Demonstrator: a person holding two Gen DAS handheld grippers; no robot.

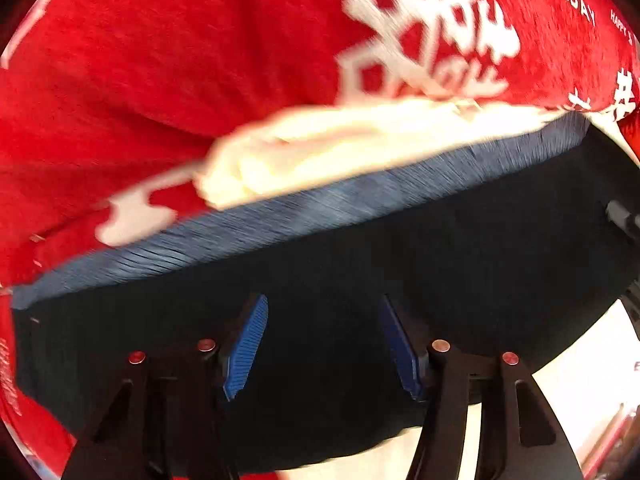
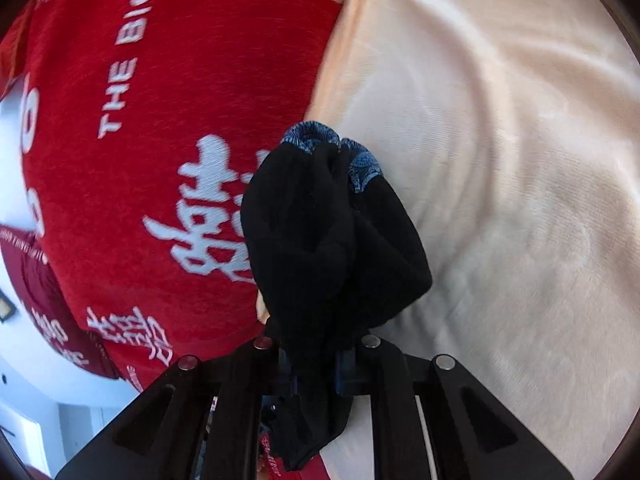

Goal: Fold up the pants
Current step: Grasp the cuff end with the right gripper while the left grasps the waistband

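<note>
Left wrist view shows the left hand-held gripper (image 1: 324, 344) with its blue pads (image 1: 248, 344) spread wide and nothing pinched between them; the dark pants (image 1: 360, 248) lie flat in front of it, their blue ribbed waistband (image 1: 280, 216) running across the frame, blurred by motion. Beyond the band lie a cream cloth (image 1: 360, 144) and a red blanket (image 1: 160, 60) with white lettering.

In the right wrist view, the right hand-held gripper (image 2: 316, 364) is clamped on a bunched wad of the pants (image 2: 332, 240), which stands up from the jaws with a bit of blue patterned trim (image 2: 312, 136) at its tip. The cream cloth (image 2: 500, 160) and red blanket (image 2: 140, 160) lie behind it.

Risks, as I judge them: the right grip holds a crumpled bundle, not a clean edge, so pulling could drag layers unevenly and spoil the fold. With the left jaws empty, the waistband is unpinned and may slide or crease. The soft bedding beneath could also be snagged if the left jaws close too deep.
</note>
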